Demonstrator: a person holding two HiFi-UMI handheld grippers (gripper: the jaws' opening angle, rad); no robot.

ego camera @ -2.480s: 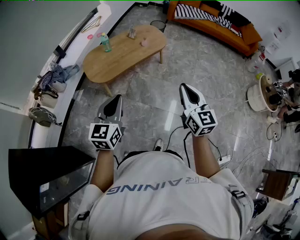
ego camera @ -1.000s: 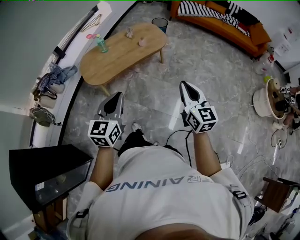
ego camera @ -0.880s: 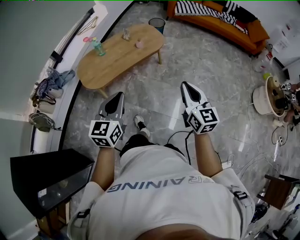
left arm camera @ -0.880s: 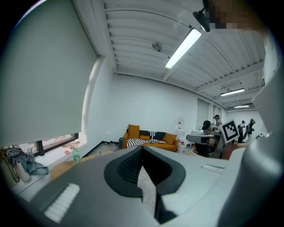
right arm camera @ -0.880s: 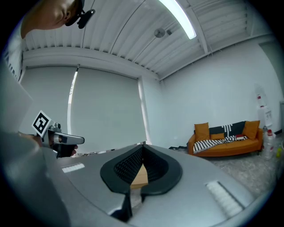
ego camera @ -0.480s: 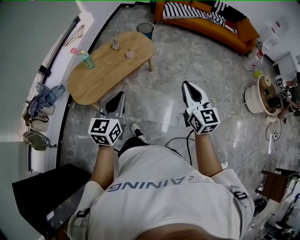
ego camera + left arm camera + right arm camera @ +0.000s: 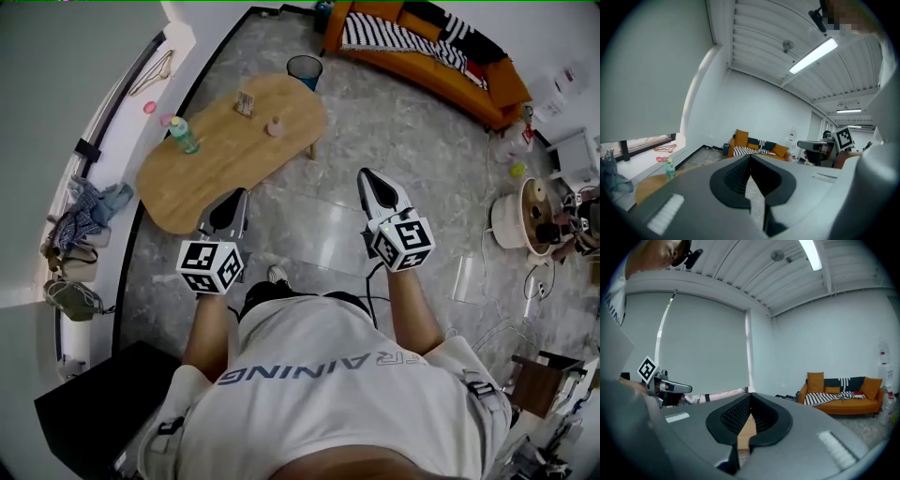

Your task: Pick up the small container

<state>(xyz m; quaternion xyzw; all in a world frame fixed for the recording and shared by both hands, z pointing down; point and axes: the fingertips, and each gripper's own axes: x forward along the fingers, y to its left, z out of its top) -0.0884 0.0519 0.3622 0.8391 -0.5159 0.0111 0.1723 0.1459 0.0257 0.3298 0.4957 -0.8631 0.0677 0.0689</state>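
Observation:
The small pink container (image 7: 275,127) stands on the oval wooden coffee table (image 7: 211,173), towards its far end. My left gripper (image 7: 232,201) hangs in the air over the table's near edge, shut and empty. The right gripper (image 7: 368,175) is also shut and empty, and it is over the floor to the right of the table. In the left gripper view the jaws (image 7: 750,157) meet at the tips and the table (image 7: 647,187) lies low on the left. Between the closed jaws (image 7: 751,397) in the right gripper view a strip of tabletop (image 7: 746,432) shows.
A green bottle (image 7: 184,136) and a small rack (image 7: 245,101) also stand on the table. A bin (image 7: 304,68) sits beyond its far end and an orange sofa (image 7: 422,56) lines the back wall. Cables (image 7: 506,309) trail over the floor at the right.
The person has walked towards the table, which now lies nearer the left gripper. Both grippers keep the same pose, shut and empty.

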